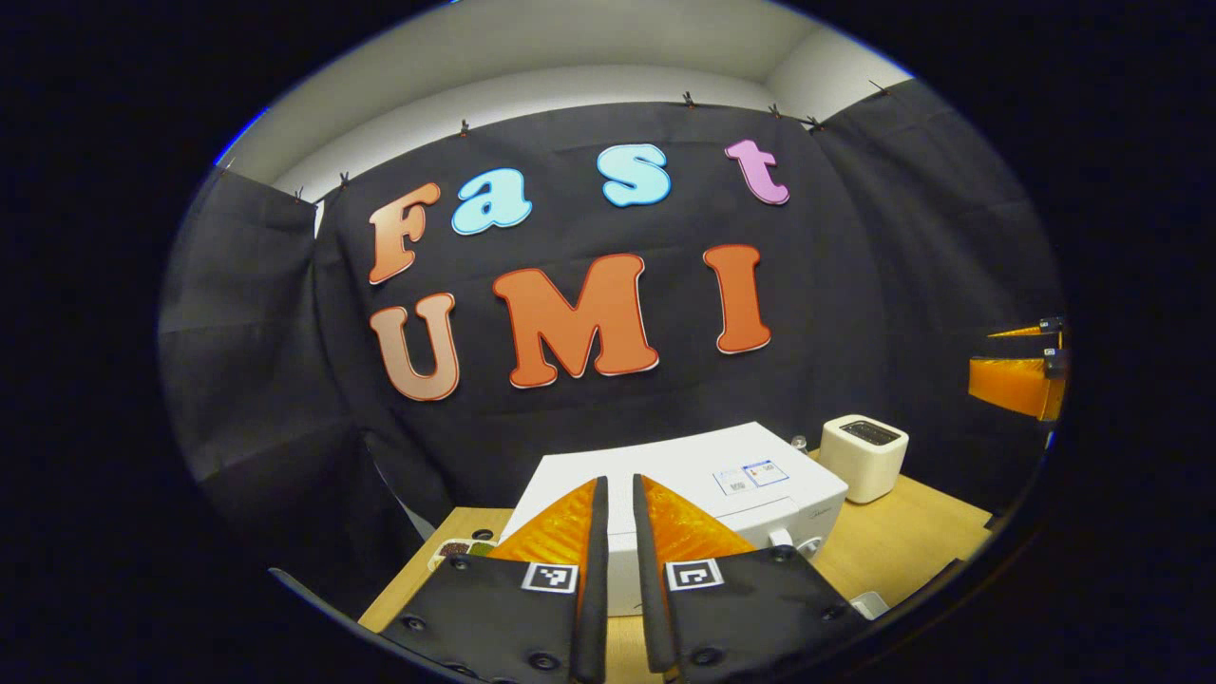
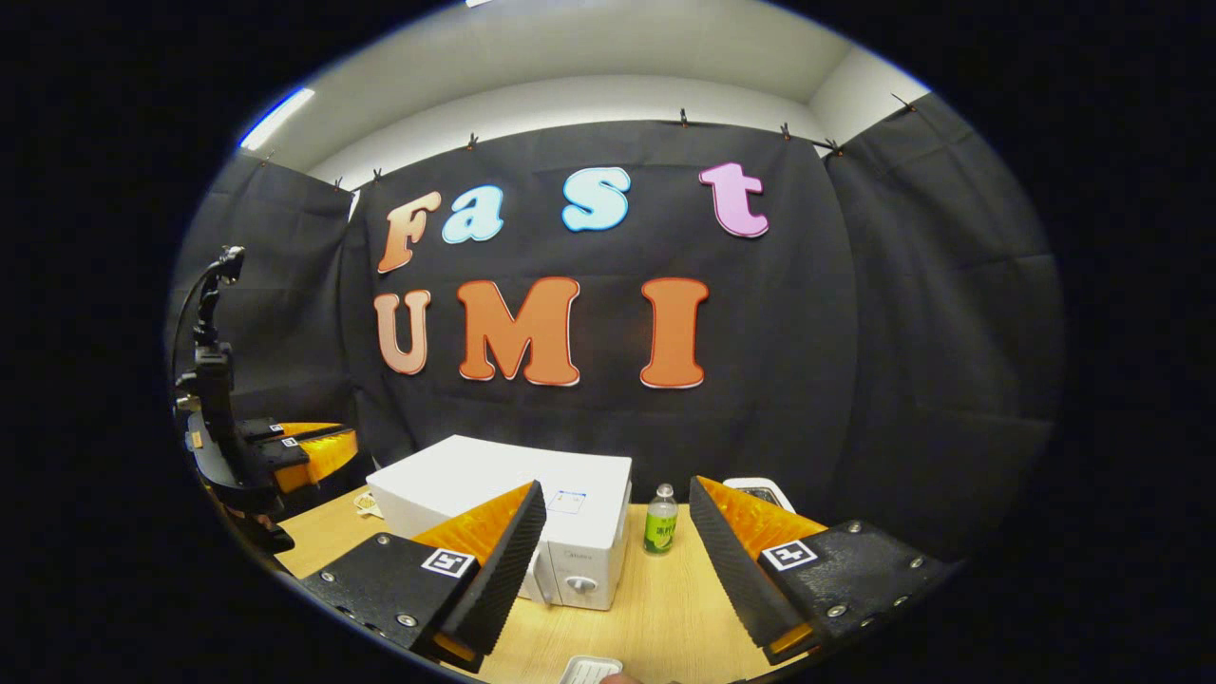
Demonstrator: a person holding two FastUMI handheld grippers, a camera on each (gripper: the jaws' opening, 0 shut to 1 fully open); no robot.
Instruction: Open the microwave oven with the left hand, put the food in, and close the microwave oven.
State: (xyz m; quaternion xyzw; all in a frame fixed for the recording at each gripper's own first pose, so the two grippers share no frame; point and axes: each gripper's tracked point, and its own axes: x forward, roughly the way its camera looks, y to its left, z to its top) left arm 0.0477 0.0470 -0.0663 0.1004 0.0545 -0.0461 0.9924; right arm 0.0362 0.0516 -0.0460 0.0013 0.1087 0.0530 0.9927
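Note:
The white microwave [image 1: 684,470] stands on the wooden table [image 1: 902,541] with its door closed. Two knobs [image 2: 579,582] show on its front. My left gripper [image 1: 619,478] hovers above and before its top, fingers drawn together to a narrow slit with nothing between them. From the right gripper view, the left gripper [image 2: 347,439] hangs off the microwave's [image 2: 513,494] left side. My right gripper [image 2: 617,484] is open and empty, above the table in front of the microwave. A white food tray [image 2: 589,670] lies at the near table edge.
A white toaster [image 1: 863,456] stands right of the microwave. Between them is a small green bottle [image 2: 660,521]. A small dish [image 1: 456,549] lies on the table left of the microwave. Black cloth walls the booth behind and at both sides.

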